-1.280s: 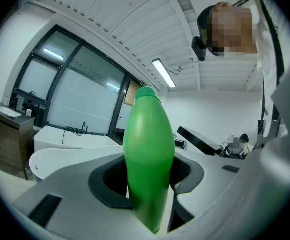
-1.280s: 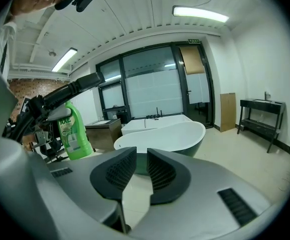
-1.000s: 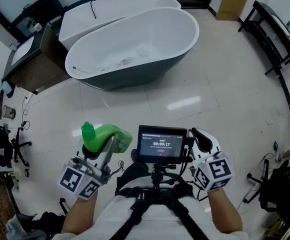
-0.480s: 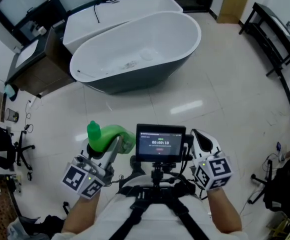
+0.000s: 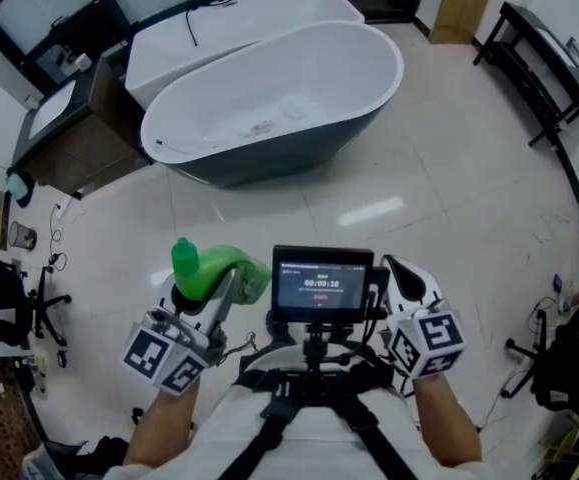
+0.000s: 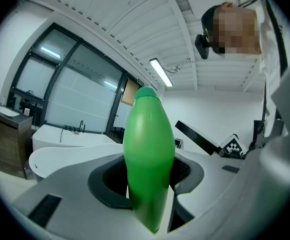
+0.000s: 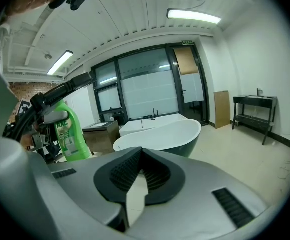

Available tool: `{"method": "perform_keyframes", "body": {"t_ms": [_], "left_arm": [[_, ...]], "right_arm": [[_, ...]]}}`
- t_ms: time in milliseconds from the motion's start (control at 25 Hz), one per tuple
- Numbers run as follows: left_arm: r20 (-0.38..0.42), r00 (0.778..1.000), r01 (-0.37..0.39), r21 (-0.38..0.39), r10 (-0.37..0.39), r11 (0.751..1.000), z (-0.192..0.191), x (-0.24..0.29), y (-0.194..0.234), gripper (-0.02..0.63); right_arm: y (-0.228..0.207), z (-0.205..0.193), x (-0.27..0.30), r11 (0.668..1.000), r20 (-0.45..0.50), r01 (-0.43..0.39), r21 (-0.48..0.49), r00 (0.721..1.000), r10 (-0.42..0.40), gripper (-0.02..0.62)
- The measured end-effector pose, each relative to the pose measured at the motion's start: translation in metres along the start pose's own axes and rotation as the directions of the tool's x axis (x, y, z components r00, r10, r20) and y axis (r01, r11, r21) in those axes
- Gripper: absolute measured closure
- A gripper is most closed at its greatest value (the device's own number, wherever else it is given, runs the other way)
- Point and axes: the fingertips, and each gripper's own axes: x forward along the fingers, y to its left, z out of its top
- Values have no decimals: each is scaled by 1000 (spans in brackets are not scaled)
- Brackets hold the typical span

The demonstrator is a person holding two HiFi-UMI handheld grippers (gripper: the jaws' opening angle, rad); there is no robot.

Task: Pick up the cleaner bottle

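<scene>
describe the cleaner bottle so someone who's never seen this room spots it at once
Start at the big oval bathtub, then come down across the pale floor to the small screen. Just left of it, the left gripper clamps the cleaner bottle: the only bright green thing here.

the green plastic cleaner bottle [image 5: 207, 270] sits between the jaws of the left gripper [image 5: 217, 293], just left of the small black monitor screen [image 5: 322, 286]. the right gripper [image 5: 401, 271] is just right of that screen. ahead, on the pale tiled floor [image 5: 439, 198], stands the oval white bathtub with a dark shell [image 5: 269, 108]. the rectangular white bathtub [image 5: 219, 26] lies behind it, the brown wooden cabinet [image 5: 69, 143] to their left, the black metal rack [image 5: 544, 78] far right.
</scene>
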Motion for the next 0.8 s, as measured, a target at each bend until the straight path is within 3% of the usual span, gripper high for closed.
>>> {"method": "perform_keyframes", "body": {"t_ms": [520,800], "left_arm": [[-28,998,58,-3,-58,998,-9,1,-18,440],[-46,996,71,-18,-72,997,-8,6,-3,440]], "right_arm": [[3,-9,-19,1000,-10,10,8,1000,-10,591],[15,-1,-5,1000,-35,-1,-5,999,1,591]]}}
